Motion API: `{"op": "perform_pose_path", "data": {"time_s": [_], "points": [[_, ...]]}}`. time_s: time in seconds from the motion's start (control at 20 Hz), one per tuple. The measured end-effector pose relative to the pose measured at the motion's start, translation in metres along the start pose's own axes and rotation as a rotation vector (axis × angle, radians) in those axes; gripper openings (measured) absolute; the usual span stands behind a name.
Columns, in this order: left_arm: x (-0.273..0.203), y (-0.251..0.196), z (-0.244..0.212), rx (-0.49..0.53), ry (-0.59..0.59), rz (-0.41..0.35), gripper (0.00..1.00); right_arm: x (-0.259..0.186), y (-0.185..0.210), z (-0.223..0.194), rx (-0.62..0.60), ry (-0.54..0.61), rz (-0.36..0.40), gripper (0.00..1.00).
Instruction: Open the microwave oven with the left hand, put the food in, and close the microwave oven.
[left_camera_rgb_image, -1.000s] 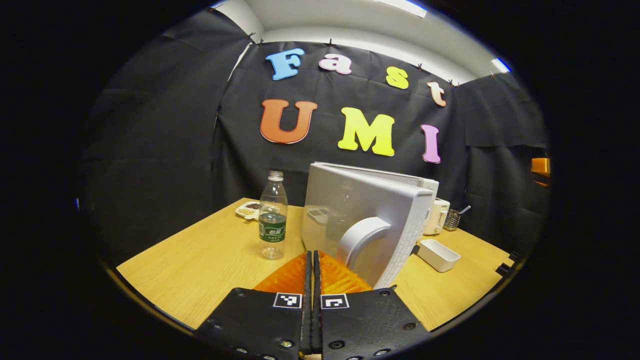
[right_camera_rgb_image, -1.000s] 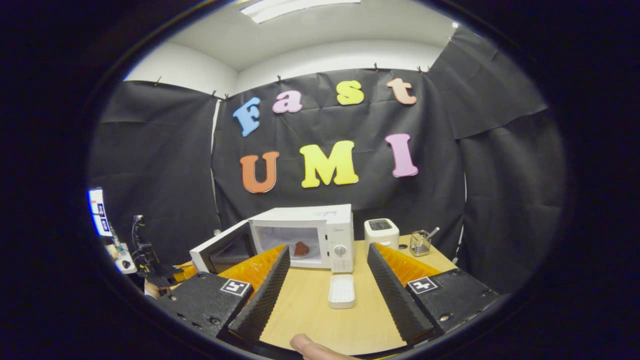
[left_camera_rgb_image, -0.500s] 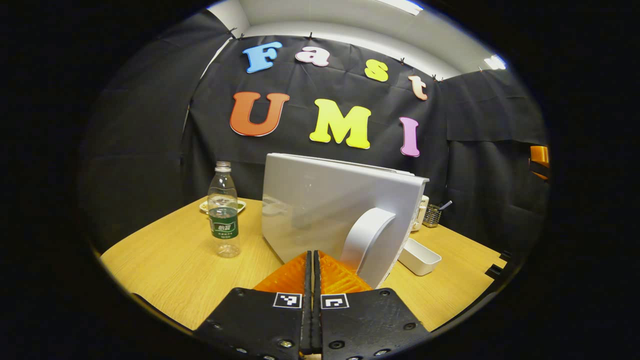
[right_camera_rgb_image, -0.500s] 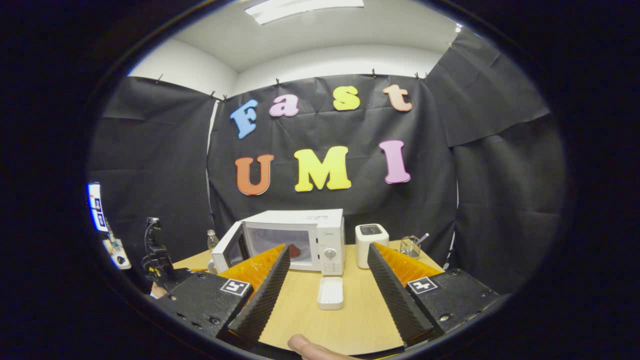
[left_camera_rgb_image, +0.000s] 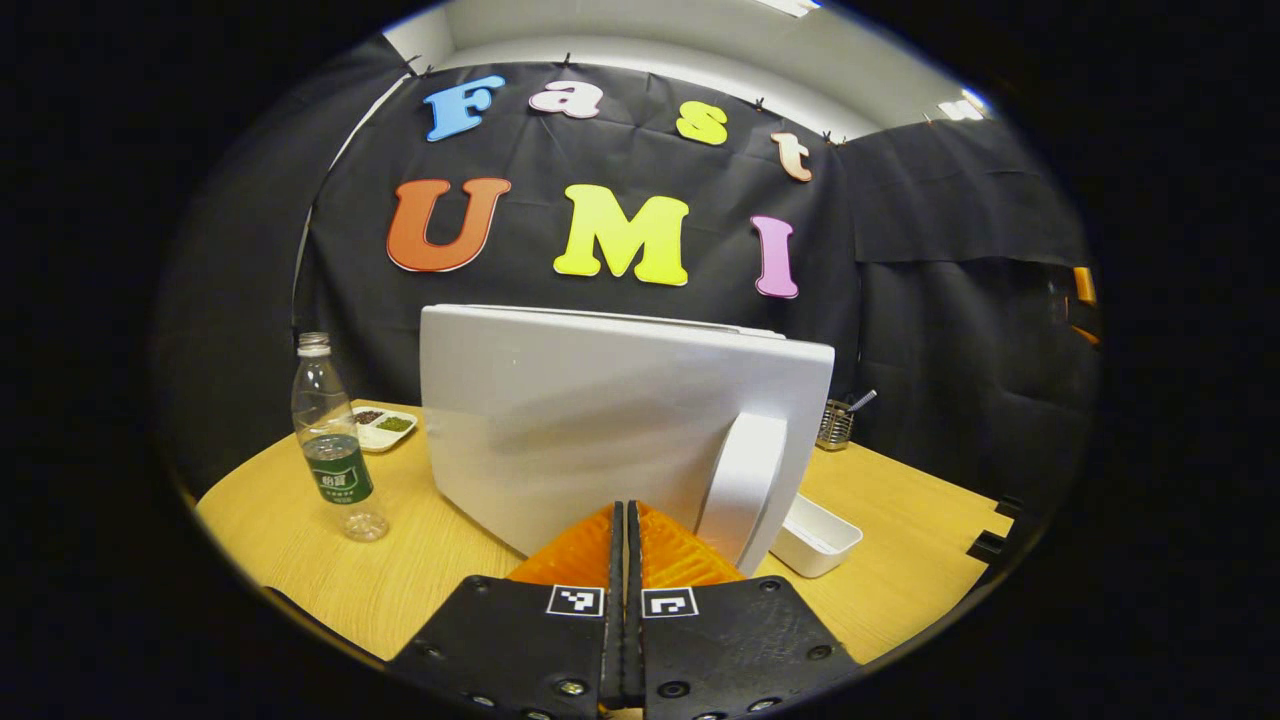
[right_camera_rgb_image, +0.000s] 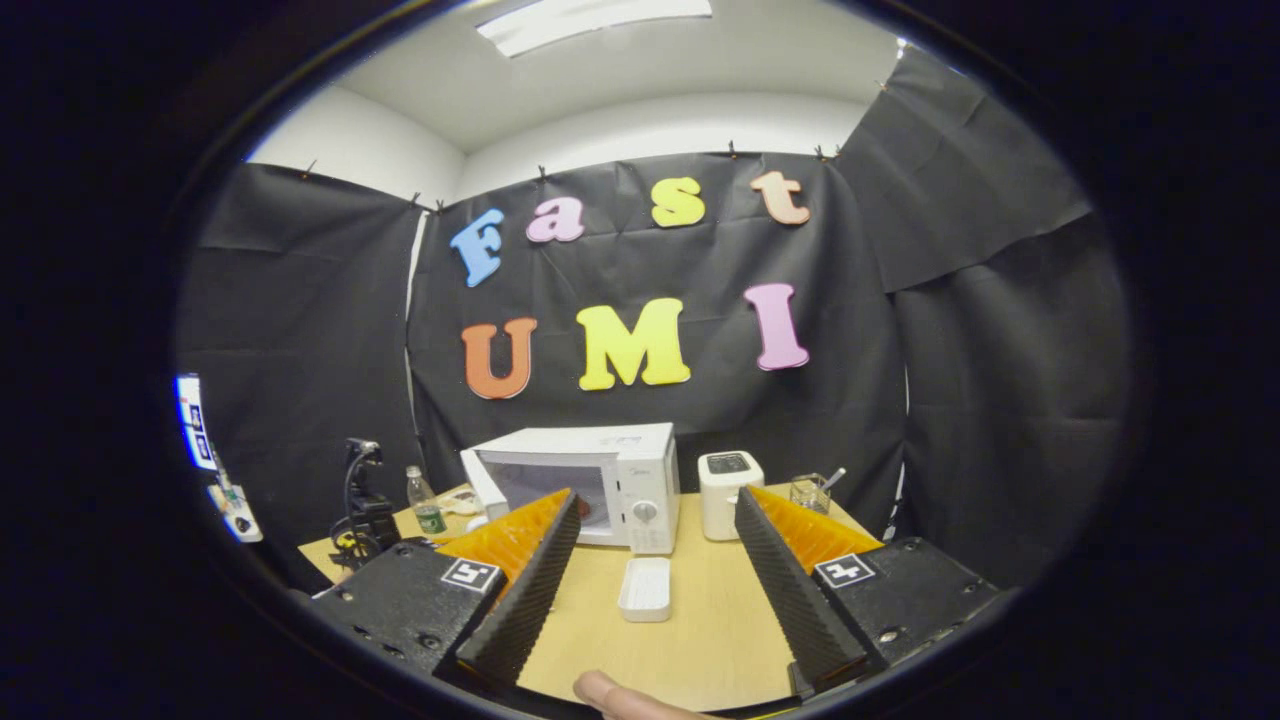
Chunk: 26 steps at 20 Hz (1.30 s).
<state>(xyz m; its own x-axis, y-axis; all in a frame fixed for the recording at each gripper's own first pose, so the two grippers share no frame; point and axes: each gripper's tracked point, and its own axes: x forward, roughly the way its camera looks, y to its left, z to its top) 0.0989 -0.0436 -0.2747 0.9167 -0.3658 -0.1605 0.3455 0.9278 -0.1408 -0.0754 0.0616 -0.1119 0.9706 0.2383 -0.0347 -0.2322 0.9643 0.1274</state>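
Note:
The white microwave (right_camera_rgb_image: 610, 475) stands at the back of the wooden table (right_camera_rgb_image: 690, 630). Its door (left_camera_rgb_image: 600, 420) is partly open, and its outer face is turned toward my left gripper (left_camera_rgb_image: 625, 508). That gripper is shut with nothing in it, its tips against the door just left of the curved handle (left_camera_rgb_image: 745, 490). From the front the door (right_camera_rgb_image: 485, 485) shows as a narrow strip at the oven's left. My right gripper (right_camera_rgb_image: 655, 498) is held open and empty above the table's near side, well short of the oven. I cannot make out the food inside.
A clear water bottle (left_camera_rgb_image: 335, 450) and a small dish of grains (left_camera_rgb_image: 380, 428) stand left of the door. A white tray (right_camera_rgb_image: 645, 588) lies in front of the oven. A white box-shaped appliance (right_camera_rgb_image: 728, 493) and a glass with a spoon (right_camera_rgb_image: 808, 490) are to the oven's right. A fingertip (right_camera_rgb_image: 610, 692) shows at the bottom.
The door has swung toward the oven with my shut left gripper pressed on it. The right gripper stayed open and drew back a little, so the oven looks smaller.

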Motion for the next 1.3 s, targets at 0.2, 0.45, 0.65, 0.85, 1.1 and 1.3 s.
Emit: {"op": "perform_pose_path", "data": {"time_s": [0.2, 0.45, 0.65, 0.85, 1.1, 1.3], "points": [[0.029, -0.018, 0.011, 0.028, -0.009, -0.016, 0.00, 0.004, -0.017, -0.002, 0.017, 0.004, -0.020, 0.87], [0.069, -0.039, 0.010, 0.033, 0.007, -0.025, 0.00, 0.016, -0.035, -0.010, 0.028, 0.025, -0.027, 0.87], [0.102, -0.044, 0.011, 0.021, 0.016, -0.008, 0.00, 0.029, -0.061, -0.013, 0.018, 0.021, -0.063, 0.99], [0.127, -0.044, 0.012, 0.005, 0.029, 0.008, 0.00, 0.038, -0.089, -0.016, 0.034, 0.007, -0.107, 0.99], [0.162, -0.037, 0.019, 0.004, 0.027, 0.052, 0.00, 0.040, -0.101, -0.018, 0.012, 0.002, -0.122, 0.99], [0.183, -0.038, 0.026, 0.002, 0.028, 0.097, 0.00, 0.028, -0.108, 0.003, -0.075, -0.040, -0.180, 0.99]]}}
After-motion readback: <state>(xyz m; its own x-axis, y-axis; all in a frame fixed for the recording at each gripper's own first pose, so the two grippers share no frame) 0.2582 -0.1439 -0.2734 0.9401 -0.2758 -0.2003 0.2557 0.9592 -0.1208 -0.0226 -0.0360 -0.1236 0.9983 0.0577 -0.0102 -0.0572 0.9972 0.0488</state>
